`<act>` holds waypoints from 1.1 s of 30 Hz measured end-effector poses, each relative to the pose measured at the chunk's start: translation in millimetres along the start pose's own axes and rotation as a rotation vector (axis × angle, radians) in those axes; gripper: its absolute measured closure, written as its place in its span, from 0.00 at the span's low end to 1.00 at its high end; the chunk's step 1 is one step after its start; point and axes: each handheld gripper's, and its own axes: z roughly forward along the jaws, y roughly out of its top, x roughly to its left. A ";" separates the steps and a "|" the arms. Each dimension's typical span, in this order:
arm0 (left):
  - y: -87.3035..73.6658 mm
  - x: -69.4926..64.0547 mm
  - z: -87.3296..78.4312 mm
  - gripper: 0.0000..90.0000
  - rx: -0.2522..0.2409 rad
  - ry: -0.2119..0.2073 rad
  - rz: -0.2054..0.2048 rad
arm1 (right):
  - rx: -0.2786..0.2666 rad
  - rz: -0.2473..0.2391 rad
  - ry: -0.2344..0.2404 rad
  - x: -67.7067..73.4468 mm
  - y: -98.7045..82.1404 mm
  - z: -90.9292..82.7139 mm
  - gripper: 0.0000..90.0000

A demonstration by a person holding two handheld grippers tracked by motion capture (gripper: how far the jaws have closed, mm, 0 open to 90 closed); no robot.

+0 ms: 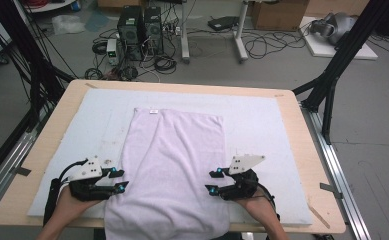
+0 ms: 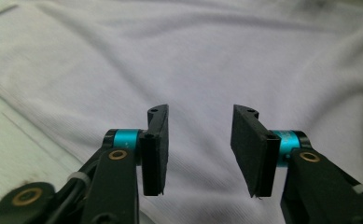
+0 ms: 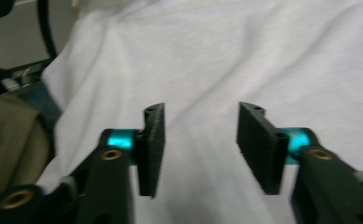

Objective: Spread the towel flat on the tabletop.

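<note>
Now towel (image 1: 169, 165) lies between both open tongs — ungripped.

My right gripper (image 3: 200, 149): jaws apart, nothing between, over pale lilac towel (image 3: 244, 60) (soft folds); picture blurred.

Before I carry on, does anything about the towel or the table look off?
The towel lies a little askew on the white mat, and its near end hangs over the table's front edge. Soft creases run across it. Both grippers, left and right, are open beside it, holding nothing.
</note>
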 end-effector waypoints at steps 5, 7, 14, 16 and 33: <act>14.3 16.2 7.8 0.51 -0.015 0.020 -0.036 | -0.019 0.033 -0.057 -18.6 9.0 -4.9 0.43; 17.7 20.3 11.2 0.49 -0.029 0.030 -0.055 | -0.023 0.035 -0.083 -24.6 12.4 -5.5 0.40; 14.8 22.9 21.7 0.45 -0.018 0.031 -0.066 | -0.013 0.030 -0.111 -29.8 15.6 -1.1 0.34; 13.7 21.0 22.0 0.44 -0.006 0.031 -0.049 | 0.001 0.032 -0.112 -29.0 14.8 0.4 0.33; 11.1 24.7 22.6 0.43 -0.002 0.034 -0.049 | 0.036 0.011 -0.129 -24.2 10.4 4.9 0.32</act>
